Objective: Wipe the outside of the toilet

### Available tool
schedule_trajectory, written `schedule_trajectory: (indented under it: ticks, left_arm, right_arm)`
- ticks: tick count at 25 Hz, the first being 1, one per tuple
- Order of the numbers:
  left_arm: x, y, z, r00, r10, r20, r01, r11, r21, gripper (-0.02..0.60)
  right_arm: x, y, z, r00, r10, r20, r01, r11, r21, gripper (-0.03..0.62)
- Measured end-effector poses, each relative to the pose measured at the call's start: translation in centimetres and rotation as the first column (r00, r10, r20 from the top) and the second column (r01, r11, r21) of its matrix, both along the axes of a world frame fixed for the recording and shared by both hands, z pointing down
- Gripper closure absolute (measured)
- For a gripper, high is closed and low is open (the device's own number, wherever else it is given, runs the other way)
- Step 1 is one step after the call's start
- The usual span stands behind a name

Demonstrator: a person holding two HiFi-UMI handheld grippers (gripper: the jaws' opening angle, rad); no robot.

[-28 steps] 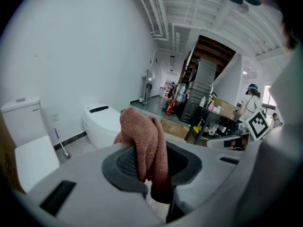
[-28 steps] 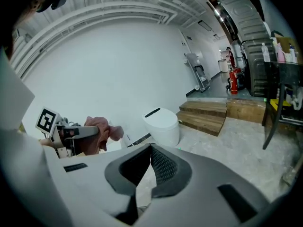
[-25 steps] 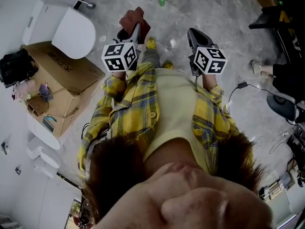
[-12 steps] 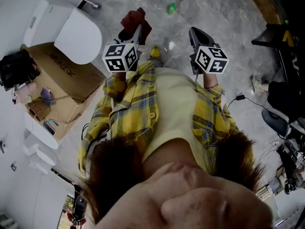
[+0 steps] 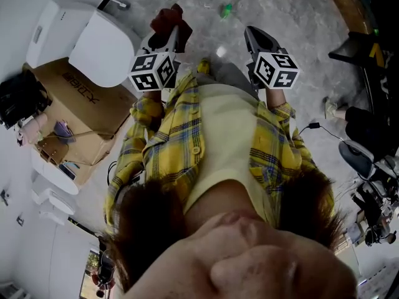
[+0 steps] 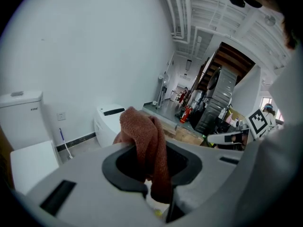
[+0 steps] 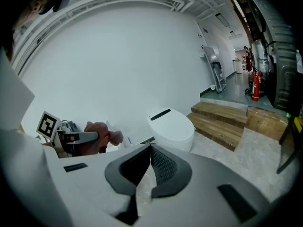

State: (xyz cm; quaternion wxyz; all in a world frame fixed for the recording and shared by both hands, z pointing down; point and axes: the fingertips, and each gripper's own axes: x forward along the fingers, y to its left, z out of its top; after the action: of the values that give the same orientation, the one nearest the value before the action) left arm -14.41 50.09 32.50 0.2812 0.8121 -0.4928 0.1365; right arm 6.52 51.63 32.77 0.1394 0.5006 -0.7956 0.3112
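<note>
The left gripper (image 5: 169, 37) is clamped on a rust-red terry cloth (image 6: 144, 141). The nubby fabric bunches above the dark, curved jaw pads and hangs in a soft fold between them. The right gripper (image 7: 150, 150) is closed on nothing, and its ribbed black pads meet at the tips. In the head view both grippers are held out side by side over the grey, marbled stone floor (image 5: 299, 55), at the top centre of the frame.

A white, glossy toilet (image 5: 96, 42) with a rounded, closed lid and a boxy tank sits at the upper left, apart from the cloth. A thin blue-handled brush (image 5: 106, 2) leans just above it. A brown cardboard box (image 5: 81, 104) lies just below. The right gripper view shows a second, smooth oval toilet (image 7: 170, 124) at centre, beside slatted wooden steps (image 7: 227, 122).
</note>
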Motion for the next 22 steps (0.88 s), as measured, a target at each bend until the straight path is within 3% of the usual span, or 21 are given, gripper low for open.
schedule_trajectory:
  ticks: [6, 22]
  left_arm:
    - [0.2, -2.5, 0.8, 1.000, -0.021, 0.004, 0.021, 1.000, -0.016, 0.485]
    - [3.6, -16.0, 0.3, 0.993, -0.108, 0.047, 0.108, 0.994, -0.003, 0.485]
  right_arm:
    - [0.1, -3.5, 0.9, 1.000, -0.025, -0.002, 0.025, 1.000, -0.017, 0.568]
    - [2.5, -20.1, -0.2, 0.989, -0.141, 0.047, 0.140, 0.990, 0.028, 0.568]
